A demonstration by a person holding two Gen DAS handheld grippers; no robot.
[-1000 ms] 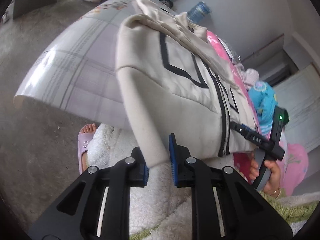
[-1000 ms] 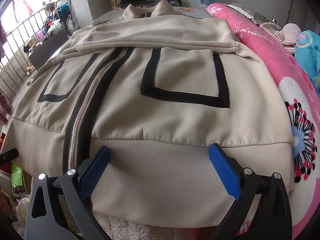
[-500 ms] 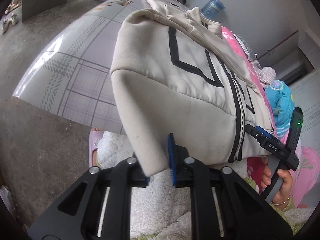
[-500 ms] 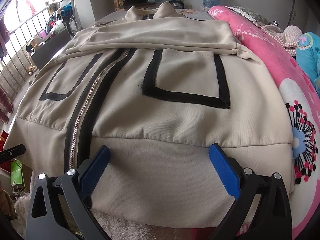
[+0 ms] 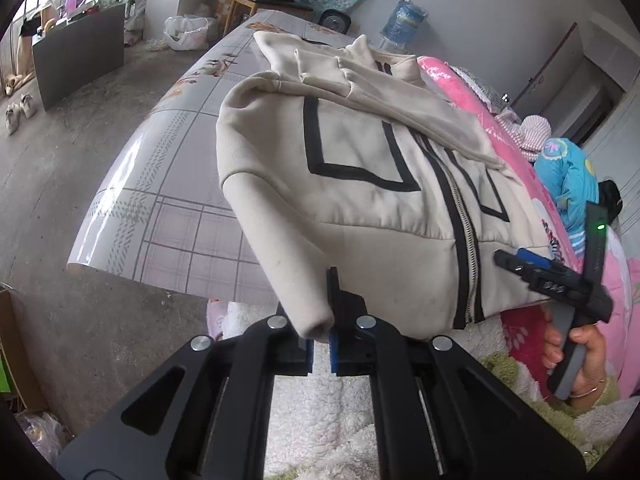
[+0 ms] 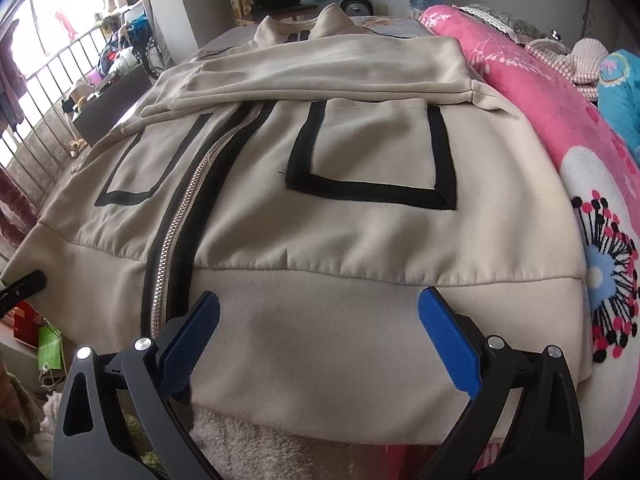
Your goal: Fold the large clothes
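Note:
A cream zip-up jacket (image 5: 380, 184) with black square trim lies front-up on the bed, its sleeves folded across the chest (image 6: 320, 68). My left gripper (image 5: 320, 344) is shut on the jacket's bottom left hem corner, which is lifted a little off the bed edge. My right gripper (image 6: 320, 344) stands open over the middle of the hem band (image 6: 320, 320), pads wide apart and not pressing the cloth. In the left wrist view the right gripper (image 5: 560, 280) shows at the jacket's lower right, held by a hand (image 5: 576, 356).
The jacket rests on a checked glossy sheet (image 5: 160, 200) with a pink flowered blanket (image 6: 560, 160) along its right side. A blue bundle (image 5: 572, 184) lies beyond it. A fluffy white rug (image 5: 320, 408) and bare concrete floor (image 5: 60, 160) sit below the bed edge.
The left gripper's jaws have closed on the hem corner and lifted it slightly; the view has swung to show more of the bed. The right gripper has stayed put, open.

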